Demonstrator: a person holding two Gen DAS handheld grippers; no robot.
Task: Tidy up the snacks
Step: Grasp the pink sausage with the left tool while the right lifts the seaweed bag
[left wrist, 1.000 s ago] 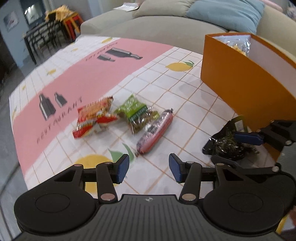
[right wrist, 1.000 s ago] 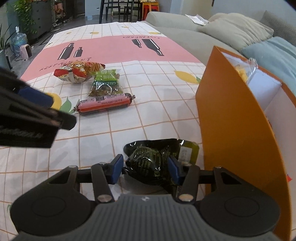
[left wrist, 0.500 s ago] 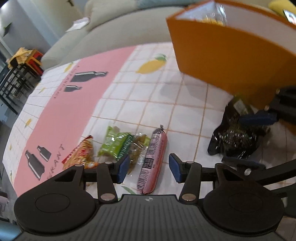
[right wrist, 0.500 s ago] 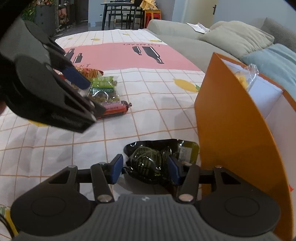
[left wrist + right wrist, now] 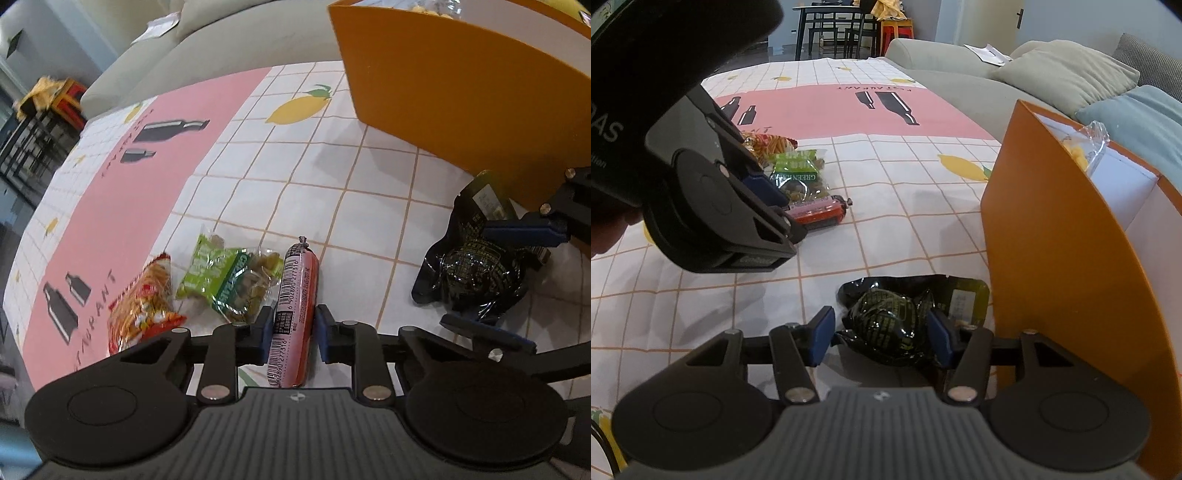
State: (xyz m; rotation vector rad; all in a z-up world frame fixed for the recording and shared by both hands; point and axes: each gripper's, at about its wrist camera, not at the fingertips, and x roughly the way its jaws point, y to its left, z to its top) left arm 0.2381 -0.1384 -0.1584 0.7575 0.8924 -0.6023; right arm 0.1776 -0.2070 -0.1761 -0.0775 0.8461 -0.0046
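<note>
Dropped lower since before, left gripper (image 5: 291, 332) now clamped around sausage (image 5: 294, 306) on tablecloth (image 5: 369, 206), beside green packet (image 5: 229, 280). Right gripper (image 5: 881, 338) spread wide around black pouch (image 5: 897, 325) near orange box (image 5: 1052, 240). Risk: slick sausage slipping loose during lift.

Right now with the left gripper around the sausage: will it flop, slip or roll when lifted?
The sausage looks like a firm, filled tube, so it should probably stay straight. Its casing is glossy, so it may slip between the left gripper pads. It is gripped near one end, so the far end may droop. If pushed, its round shape would likely roll.
</note>
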